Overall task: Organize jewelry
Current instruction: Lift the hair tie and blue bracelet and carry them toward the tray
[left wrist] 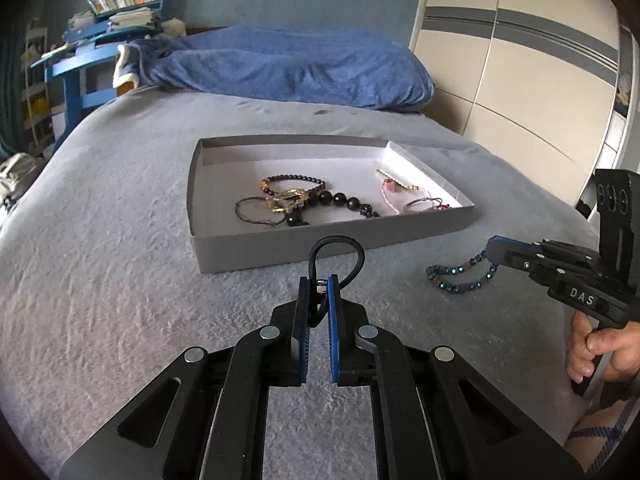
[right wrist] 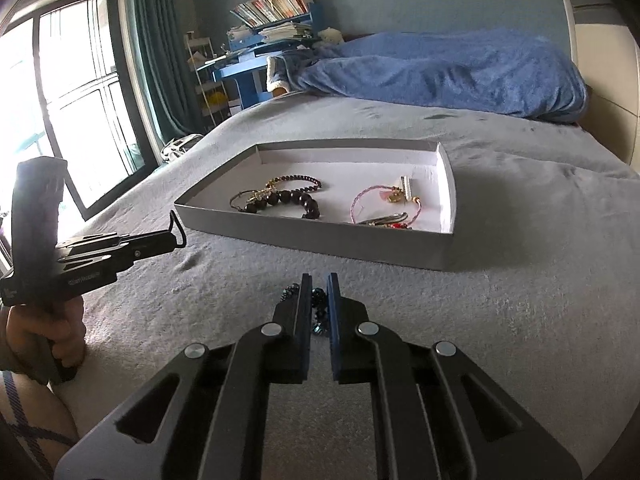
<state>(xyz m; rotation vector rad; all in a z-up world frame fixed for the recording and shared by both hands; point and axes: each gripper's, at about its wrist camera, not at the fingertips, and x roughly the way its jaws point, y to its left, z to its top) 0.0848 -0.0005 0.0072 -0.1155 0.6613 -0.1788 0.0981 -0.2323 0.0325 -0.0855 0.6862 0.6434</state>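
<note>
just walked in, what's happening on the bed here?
A person is sorting jewelry into a grey tray on the bed. The left gripper is shut on a black cord bracelet; the right gripper is shut on a blue beaded bracelet. Both pieces are outside the tray, which already holds several bracelets.

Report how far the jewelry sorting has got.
Done: several bracelets, including the large black bead bracelet, lie in the grey tray.
In hand: left tongs are shut on a black cord bracelet; right tongs are shut on the blue beaded bracelet.
Left: both go into the tray.
</note>
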